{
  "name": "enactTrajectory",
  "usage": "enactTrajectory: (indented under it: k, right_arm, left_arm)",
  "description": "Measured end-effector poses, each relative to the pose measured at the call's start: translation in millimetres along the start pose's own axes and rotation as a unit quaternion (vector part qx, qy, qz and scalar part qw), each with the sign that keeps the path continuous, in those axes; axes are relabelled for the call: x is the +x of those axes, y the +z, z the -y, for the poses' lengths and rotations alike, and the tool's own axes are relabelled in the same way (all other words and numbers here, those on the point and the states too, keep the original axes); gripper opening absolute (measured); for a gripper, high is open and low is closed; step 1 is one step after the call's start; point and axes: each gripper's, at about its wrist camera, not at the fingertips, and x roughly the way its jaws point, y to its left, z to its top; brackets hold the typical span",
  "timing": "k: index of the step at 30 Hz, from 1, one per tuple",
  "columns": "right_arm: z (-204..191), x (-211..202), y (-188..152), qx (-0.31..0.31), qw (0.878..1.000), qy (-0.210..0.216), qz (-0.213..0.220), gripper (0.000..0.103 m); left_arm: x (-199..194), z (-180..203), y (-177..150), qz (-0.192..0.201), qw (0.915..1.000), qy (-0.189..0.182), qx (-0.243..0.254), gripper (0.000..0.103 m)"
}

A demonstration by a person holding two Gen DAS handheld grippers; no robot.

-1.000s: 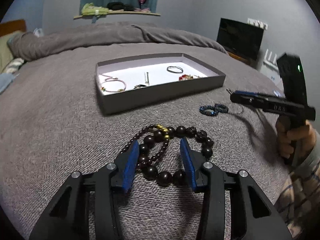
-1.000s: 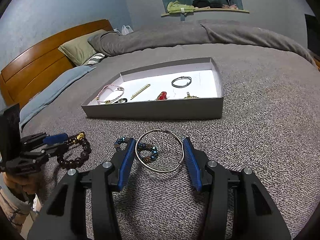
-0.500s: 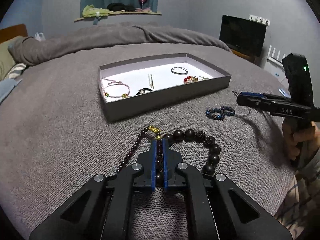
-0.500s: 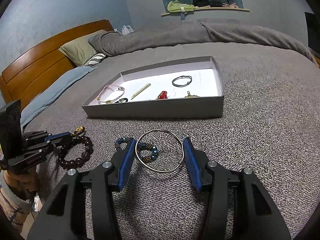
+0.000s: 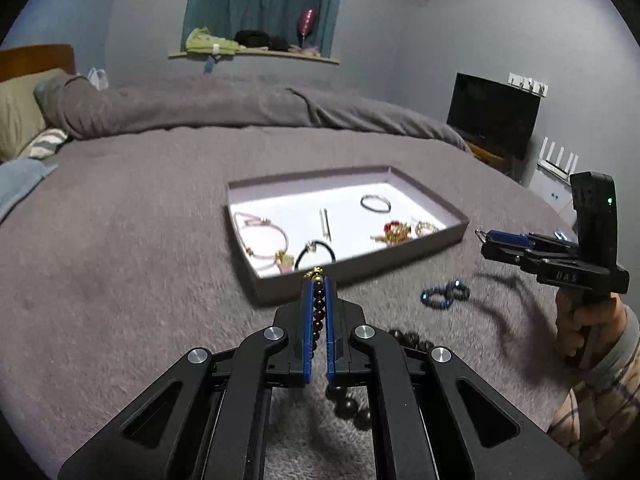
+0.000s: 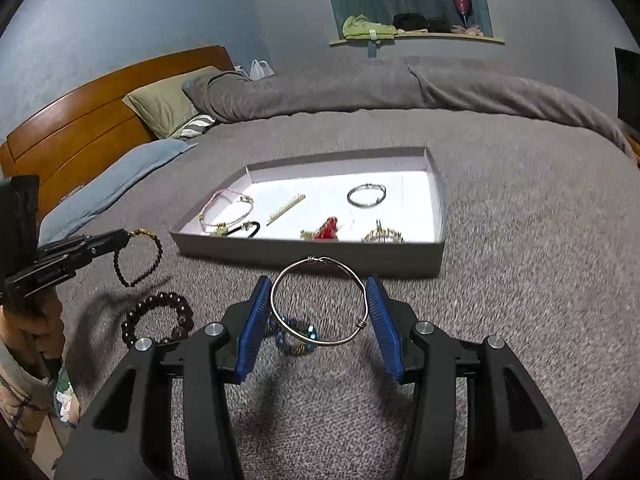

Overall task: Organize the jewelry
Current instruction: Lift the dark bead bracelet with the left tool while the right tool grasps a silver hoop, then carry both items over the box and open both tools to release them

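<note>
Grippers over bed, both holding bracelets.
Left gripper (image 5: 319,304) clamps small-bead bracelet (image 6: 138,256); right gripper (image 6: 318,300) pinches wire bangle (image 6: 320,302); body reads "UAS" (image 5: 565,277).

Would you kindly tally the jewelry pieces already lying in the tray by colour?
In the tray:
Pink: 1, the pink cord bracelet
Black: 1, the black cord bracelet
Silver: 1, the silver bangle
Gold: 2, the gold bar and the gold ornament
Red: 1, the red ornament
Total: 6

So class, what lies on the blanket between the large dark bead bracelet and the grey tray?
Only bare grey blanket separates large bead bracelet from tray, right wrist view.
</note>
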Motion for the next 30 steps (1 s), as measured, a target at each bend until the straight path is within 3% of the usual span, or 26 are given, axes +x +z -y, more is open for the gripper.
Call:
enactTrajectory:
  k: [10, 18, 30]
  right_arm:
    - [0.5, 11.6, 32.9, -0.025, 1.0, -0.005, 0.007, 0.049]
    - [14.4, 36.1, 59.8, -0.029, 0.999, -0.014, 0.005, 0.049]
    - [36.9, 103.5, 85.3, -0.03, 0.998, -0.033, -0.048, 0.049]
  left_arm:
    - [15.2, 10.8, 28.7, 0.015, 0.9998, -0.008, 0.014, 0.006]
    - [49.7, 17.2, 57.3, 0.017, 0.9994, -0.02, 0.021, 0.006]
    - [117.9, -1.5, 95.6, -0.013, 0.9998, -0.006, 0.011, 0.006]
